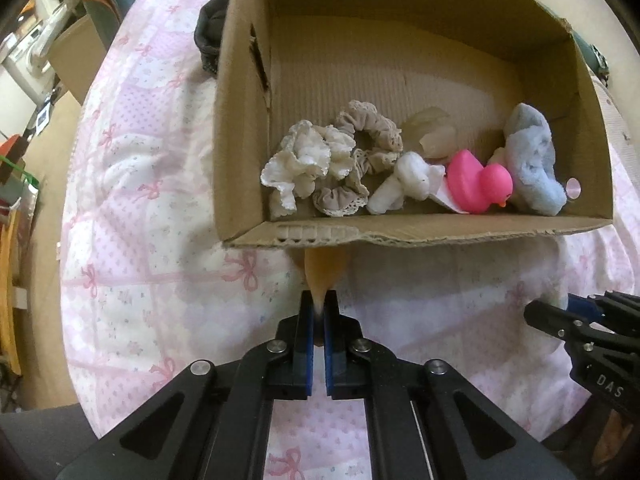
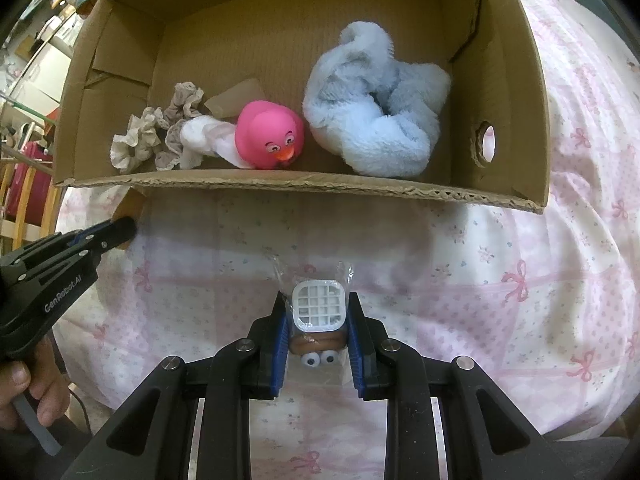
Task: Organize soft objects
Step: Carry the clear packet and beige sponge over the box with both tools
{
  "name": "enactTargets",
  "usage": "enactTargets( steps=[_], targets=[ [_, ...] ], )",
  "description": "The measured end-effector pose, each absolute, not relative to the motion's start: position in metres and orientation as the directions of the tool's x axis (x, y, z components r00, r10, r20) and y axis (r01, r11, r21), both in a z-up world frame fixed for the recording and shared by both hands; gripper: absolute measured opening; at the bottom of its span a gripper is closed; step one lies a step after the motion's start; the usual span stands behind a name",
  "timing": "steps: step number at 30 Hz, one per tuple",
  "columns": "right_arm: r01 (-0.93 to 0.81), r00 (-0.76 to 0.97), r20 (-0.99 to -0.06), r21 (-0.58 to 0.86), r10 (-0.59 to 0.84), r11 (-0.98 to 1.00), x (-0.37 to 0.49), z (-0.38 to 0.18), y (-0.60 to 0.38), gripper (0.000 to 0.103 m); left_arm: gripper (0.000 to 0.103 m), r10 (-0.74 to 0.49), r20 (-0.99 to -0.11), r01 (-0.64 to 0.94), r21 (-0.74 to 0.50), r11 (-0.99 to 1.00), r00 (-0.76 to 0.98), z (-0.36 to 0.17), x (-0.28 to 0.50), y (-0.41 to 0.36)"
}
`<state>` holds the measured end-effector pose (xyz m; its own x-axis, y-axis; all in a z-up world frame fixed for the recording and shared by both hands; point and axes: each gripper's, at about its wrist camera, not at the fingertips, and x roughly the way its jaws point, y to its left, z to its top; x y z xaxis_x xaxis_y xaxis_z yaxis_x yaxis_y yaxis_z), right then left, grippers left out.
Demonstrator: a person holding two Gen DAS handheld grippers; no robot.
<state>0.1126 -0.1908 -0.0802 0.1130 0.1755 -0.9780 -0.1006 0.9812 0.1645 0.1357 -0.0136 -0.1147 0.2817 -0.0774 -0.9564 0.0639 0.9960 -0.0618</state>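
Nearest me, the right gripper (image 2: 318, 322) pinches a small wrapped toy (image 2: 319, 320), with a white grid top, a brown body and googly eyes, squarely between its jaws. It looks light, and I'd judge the crinkly plastic wrap slippery, so gripping the body's sides suits it. The left gripper (image 1: 319, 306) has its jaws pressed on the tip of a soft orange thing (image 1: 322, 274), just short of the cardboard box (image 1: 400, 236)'s near wall, over the pink quilt (image 1: 152, 200).

pink bow-print quilt (image 1: 160, 208), perhaps wooden shelving (image 2: 24, 204)
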Motion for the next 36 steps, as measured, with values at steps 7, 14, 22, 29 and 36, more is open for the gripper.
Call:
enactTargets(
  steps=[7, 14, 22, 29, 36],
  targets=[
    [-0.108, 0.117, -0.964, 0.226, 0.238, 0.968, 0.107, -0.062, -0.187, 0.027, 0.004, -0.074, -0.956, 0.048, -0.063, 0.997, 0.283, -0.110, 0.120, -0.012],
    [-0.136, 0.130, -0.953, 0.257, 0.274, 0.957, 0.101, -0.050, -0.182, 0.027, 0.004, -0.060, -0.954, 0.034, -0.052, 0.998, 0.295, -0.101, 0.106, -0.010],
    [-0.158, 0.122, -0.937, 0.306, 0.327, 0.939, 0.091, -0.044, -0.176, 0.027, 0.004, -0.062, -0.935, 0.038, -0.052, 0.998, 0.349, -0.068, 0.080, 0.003],
    [-0.155, 0.175, -0.894, 0.388, 0.412, 0.908, 0.089, -0.028, -0.199, 0.027, 0.004, -0.078, -0.891, 0.041, -0.066, 0.997, 0.447, -0.020, 0.072, 0.003],
    [-0.178, 0.298, -0.842, 0.413, 0.449, 0.893, 0.103, 0.023, -0.212, 0.028, 0.004, -0.123, -0.827, 0.071, -0.100, 0.992, 0.548, 0.027, 0.084, 0.001]
  ],
)
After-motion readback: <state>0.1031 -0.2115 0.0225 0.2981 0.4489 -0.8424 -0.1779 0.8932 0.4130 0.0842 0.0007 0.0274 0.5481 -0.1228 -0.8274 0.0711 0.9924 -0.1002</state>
